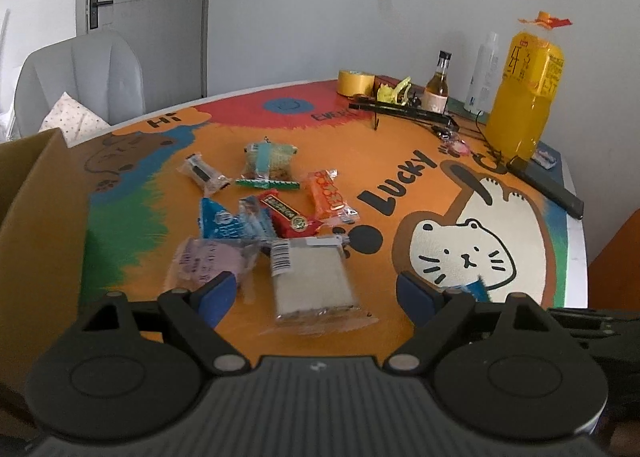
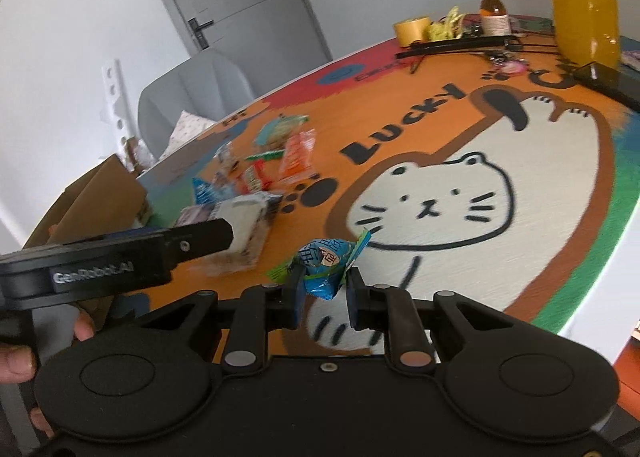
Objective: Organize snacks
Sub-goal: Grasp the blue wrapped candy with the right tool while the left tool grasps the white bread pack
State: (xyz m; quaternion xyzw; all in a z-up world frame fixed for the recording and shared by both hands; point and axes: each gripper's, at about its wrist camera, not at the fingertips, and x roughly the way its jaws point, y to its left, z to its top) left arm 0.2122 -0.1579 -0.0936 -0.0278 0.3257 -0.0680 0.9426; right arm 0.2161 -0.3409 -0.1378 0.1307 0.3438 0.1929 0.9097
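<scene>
Round table (image 1: 416, 137) with a printed cat mat; its far edge meets the wall, its right edge curves off near a black bar (image 1: 548, 189). Cardboard box (image 1: 36, 217) stands at the left edge, flap up. Snack pile (image 1: 264, 209) sits mid-left on the mat, packets touching and overlapping; the cat print to the right of it is bare room. Clutter along the far right: tape roll (image 1: 354, 82), small brown bottle (image 1: 438, 85), big orange juice bottle (image 1: 528, 93). Left gripper (image 1: 316, 289) angles down over the near side of the pile, jaws spread wide, a flat beige wafer pack (image 1: 312, 277) lying between the blue pads, untouched. Right gripper (image 2: 323, 289), tilted down over the cat print, is pinched tight on a blue-wrapped candy (image 2: 322, 263), lifted off the mat. In the right view the left gripper's black body crosses from the left, fingers of the person's hand (image 2: 16, 361) wrapped beneath it.
</scene>
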